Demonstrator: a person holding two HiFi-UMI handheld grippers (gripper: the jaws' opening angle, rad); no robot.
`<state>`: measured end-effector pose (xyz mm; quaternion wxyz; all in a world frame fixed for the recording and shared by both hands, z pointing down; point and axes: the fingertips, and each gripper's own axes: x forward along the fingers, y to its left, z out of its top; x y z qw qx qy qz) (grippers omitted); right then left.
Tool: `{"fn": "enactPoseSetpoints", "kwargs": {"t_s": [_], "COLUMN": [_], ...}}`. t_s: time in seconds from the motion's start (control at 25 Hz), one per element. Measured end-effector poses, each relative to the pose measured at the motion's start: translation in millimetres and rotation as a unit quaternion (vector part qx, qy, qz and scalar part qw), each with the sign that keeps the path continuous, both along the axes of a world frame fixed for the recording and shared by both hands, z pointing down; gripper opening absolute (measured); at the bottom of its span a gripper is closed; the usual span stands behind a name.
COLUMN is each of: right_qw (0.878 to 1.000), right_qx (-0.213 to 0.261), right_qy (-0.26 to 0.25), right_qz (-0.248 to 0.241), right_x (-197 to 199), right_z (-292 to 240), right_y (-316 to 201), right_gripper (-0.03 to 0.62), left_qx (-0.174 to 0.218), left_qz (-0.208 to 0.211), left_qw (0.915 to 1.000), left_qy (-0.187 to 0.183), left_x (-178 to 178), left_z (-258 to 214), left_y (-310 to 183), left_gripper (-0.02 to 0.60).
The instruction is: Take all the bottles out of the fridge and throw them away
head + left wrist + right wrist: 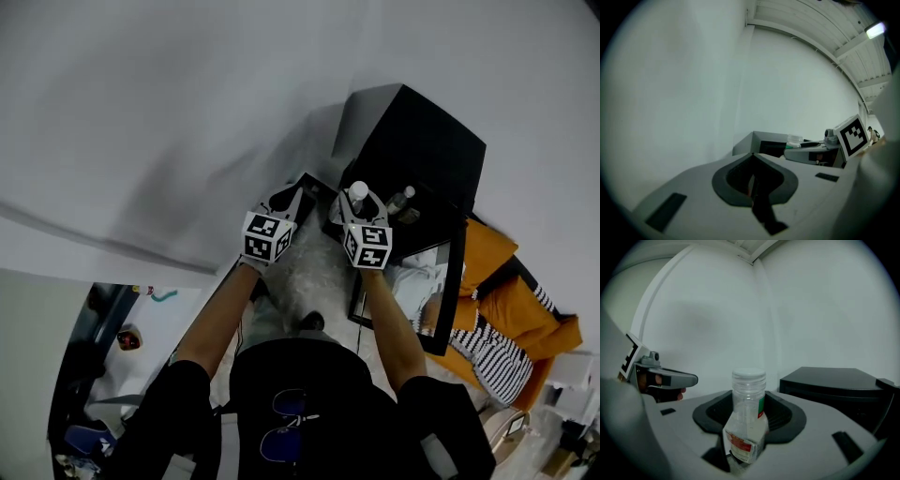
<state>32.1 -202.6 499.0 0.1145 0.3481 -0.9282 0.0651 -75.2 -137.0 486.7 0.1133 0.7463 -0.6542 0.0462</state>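
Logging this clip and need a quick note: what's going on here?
A person stands at a small black fridge, whose door looks open, with a gripper in each hand. The right gripper is clamped on a clear plastic bottle with a white cap, held upright outside the fridge. The left gripper is shut and empty beside it. At least one other bottle shows in the fridge.

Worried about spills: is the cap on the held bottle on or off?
On: a white cap tops the neck of the clear bottle.
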Motion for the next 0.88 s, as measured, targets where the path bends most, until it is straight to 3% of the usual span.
{"fn": "enactPoseSetpoints", "kwargs": {"t_s": [0.36, 0.88], "right_qw": [1.0, 1.0], "right_qx": [0.001, 0.003], "right_qy": [0.007, 0.019], "right_qz": [-0.024, -0.008], "right_x": [-86.6, -176.5], "right_z": [-7.4, -11.5], "right_y": [3.3, -8.8], "right_gripper": [0.207, 0.207], "left_qx": [0.002, 0.005], "left_qz": [-0.003, 0.031], "left_qw": [1.0, 0.9991], "left_qy": [0.006, 0.028], "left_x": [-75.3, -155.0], "left_z": [-5.5, -3.5], "left_y": [-3.7, -25.0], "left_gripper": [-0.002, -0.002]}}
